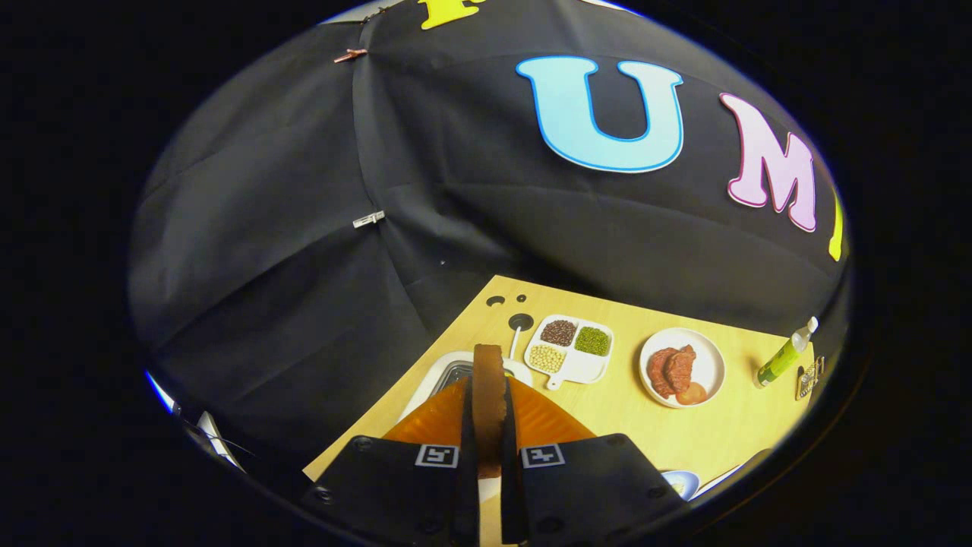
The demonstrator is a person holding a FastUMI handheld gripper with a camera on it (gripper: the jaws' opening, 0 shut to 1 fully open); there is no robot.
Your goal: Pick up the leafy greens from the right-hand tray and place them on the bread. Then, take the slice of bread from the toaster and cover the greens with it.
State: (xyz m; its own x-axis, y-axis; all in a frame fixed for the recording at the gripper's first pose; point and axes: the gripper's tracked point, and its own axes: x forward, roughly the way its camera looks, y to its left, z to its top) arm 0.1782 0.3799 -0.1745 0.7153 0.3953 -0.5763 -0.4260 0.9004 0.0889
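Note:
My gripper (488,403) is shut on a slice of bread (488,365), which stands edge-on between the two orange fingers (437,418) with its brown crust toward me. The slice is lifted above the white toaster (443,374), whose dark slot shows just beyond and left of the fingers. The toaster sits near the left edge of the wooden table (623,410). A blue-rimmed dish (681,482) peeks out to the right of the gripper body; what it holds is hidden.
Beyond the fingers lies a white divided tray (571,351) with brown, green and pale beans. Right of it is a white plate (682,368) with meat pieces. A green bottle (784,355) lies near the table's far right corner.

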